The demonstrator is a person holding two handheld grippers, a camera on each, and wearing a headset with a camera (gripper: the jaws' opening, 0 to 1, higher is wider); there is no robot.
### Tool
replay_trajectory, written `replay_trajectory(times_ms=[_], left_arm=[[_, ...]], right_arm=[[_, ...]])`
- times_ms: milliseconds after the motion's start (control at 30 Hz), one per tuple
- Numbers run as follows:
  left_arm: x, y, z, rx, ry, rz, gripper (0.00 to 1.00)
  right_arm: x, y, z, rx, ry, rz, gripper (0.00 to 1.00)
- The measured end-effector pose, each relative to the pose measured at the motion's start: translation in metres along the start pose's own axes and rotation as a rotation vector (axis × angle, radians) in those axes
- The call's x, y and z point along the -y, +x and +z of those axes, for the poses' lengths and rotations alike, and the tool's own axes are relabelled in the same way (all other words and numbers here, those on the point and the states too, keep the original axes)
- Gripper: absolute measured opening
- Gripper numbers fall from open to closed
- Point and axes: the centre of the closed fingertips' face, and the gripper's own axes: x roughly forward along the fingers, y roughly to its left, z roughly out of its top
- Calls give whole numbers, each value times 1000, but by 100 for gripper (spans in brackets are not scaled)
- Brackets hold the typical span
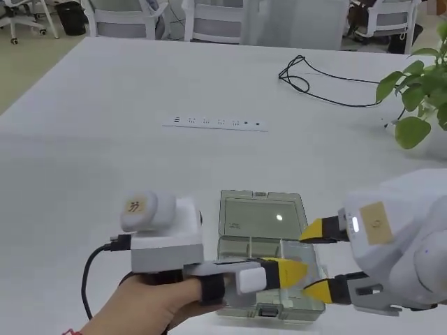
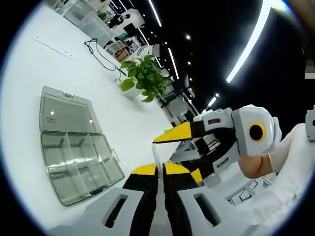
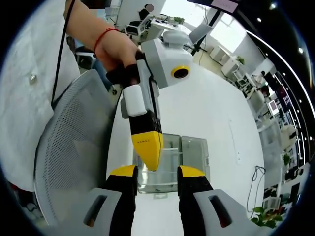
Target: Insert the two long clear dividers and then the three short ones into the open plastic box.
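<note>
Left tongs clamped on thin clear plastic divider, hovering over open clear plastic box on white surface. Right tongs spread wide, empty. Risk: edge-thin grip lets divider twist, missing slot.

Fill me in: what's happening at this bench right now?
A person works two handheld grippers over an open plastic box on the white table. The left gripper looks shut on a thin clear divider, held over the box. The right gripper is open beside it, holding nothing. Some inserted dividers already stand in the box.
</note>
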Motion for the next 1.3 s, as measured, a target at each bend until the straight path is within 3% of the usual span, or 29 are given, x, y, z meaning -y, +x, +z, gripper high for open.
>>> replay_trajectory(times_ms=[300,400,467,533,633,700,900,1000,1300], left_arm=[[-4,-2,-2,3,10,8,0],[-6,-4,-3,-7,66,24,0],[-4,-5,-3,-13,131,15,0],[-5,-6,-7,-42,233,21,0],[2,-7,-11,-70,371,-10,0],[7,-10,-15,-102,456,-33,0],[22,-12,-17,-116,642,-105,0],[29,-14,-17,-120,711,-141,0],[42,-19,-18,-128,759,-197,0]], right_arm=[[0,-2,2,15,19,5,33],[3,-6,4,33,33,6,34],[6,-9,6,67,73,16,34],[9,-13,7,101,115,39,34],[13,-19,8,143,158,76,31],[11,-24,10,181,200,131,28],[-1,-33,20,256,259,270,20],[-8,-34,23,263,260,320,17],[-25,-36,25,274,254,423,10]])
